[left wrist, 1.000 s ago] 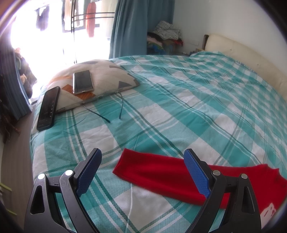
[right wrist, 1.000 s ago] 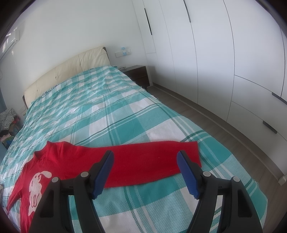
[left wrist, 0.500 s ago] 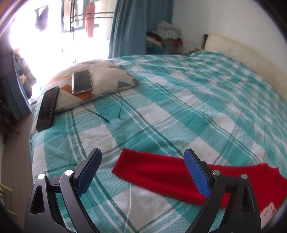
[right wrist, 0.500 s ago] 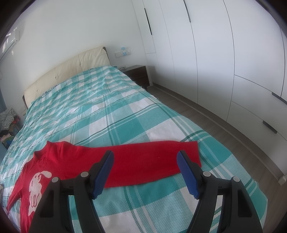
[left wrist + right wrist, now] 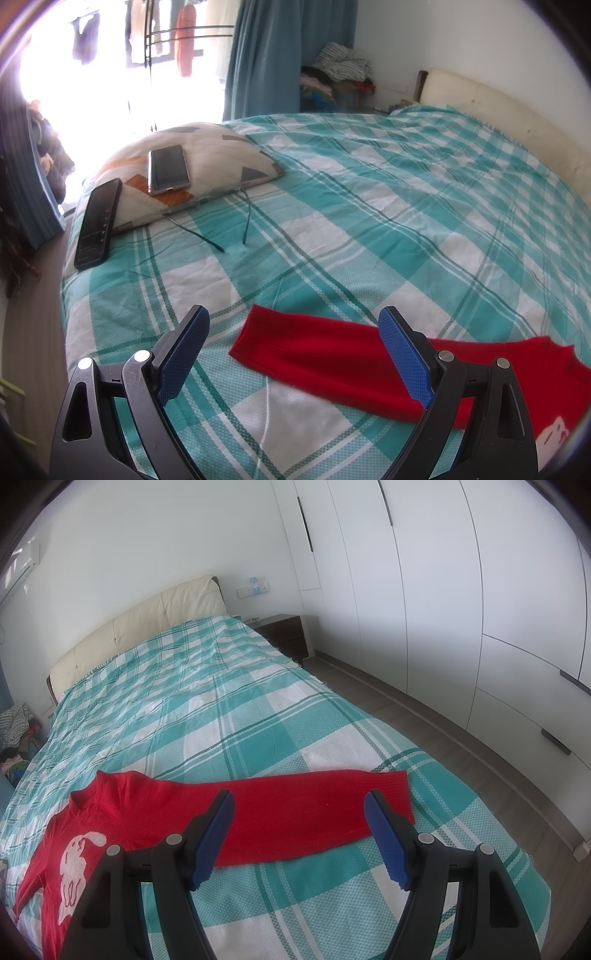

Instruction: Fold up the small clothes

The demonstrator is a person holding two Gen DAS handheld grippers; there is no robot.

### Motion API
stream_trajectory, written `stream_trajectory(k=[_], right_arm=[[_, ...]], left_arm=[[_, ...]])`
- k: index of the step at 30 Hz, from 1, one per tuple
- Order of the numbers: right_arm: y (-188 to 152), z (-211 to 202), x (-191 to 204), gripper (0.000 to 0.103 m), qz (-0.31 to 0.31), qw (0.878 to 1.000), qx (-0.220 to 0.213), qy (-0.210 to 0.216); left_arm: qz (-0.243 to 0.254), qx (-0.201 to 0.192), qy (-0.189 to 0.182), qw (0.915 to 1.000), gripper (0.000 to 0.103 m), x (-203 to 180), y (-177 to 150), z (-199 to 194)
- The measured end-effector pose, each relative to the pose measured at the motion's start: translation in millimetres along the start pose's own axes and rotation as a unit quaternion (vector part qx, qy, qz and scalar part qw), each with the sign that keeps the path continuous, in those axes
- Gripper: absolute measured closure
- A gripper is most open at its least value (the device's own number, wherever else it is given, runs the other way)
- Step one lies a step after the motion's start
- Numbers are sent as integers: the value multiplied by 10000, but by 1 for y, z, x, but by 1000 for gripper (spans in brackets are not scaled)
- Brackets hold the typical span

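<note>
A red sweater lay spread flat across the foot end of the bed, on its teal-and-white checked cover, both sleeves stretched out sideways. One sleeve cuff reached close to the bed's edge on the wardrobe side; the other cuff pointed toward the window-side edge. A white animal figure showed on the sweater's chest.

The left gripper hovered above the window-side sleeve with its blue pads spread wide and nothing between them. The right gripper hovered over the other sleeve, likewise released, its jaws standing apart and empty above the cloth.

Near the bed's window-side corner lay a patterned pillow with a phone resting on it. A second, dark phone leaned against the pillow's side, touching the cover near the bed's edge. A cream headboard closed the far end.
</note>
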State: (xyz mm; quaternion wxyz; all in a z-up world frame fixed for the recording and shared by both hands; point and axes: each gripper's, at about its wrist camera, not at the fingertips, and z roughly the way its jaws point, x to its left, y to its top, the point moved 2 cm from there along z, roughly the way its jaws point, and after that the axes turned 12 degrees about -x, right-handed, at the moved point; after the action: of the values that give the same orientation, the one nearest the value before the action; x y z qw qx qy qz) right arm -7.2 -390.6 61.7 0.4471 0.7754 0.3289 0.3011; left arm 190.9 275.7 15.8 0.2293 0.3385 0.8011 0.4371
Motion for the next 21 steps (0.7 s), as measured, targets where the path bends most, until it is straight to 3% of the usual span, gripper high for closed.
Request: stream_trajectory(k=[21], right_arm=[[1, 1, -2, 31, 5, 10000, 5, -1]], left_arm=[[12, -3, -5, 10000, 9, 0, 0, 0]])
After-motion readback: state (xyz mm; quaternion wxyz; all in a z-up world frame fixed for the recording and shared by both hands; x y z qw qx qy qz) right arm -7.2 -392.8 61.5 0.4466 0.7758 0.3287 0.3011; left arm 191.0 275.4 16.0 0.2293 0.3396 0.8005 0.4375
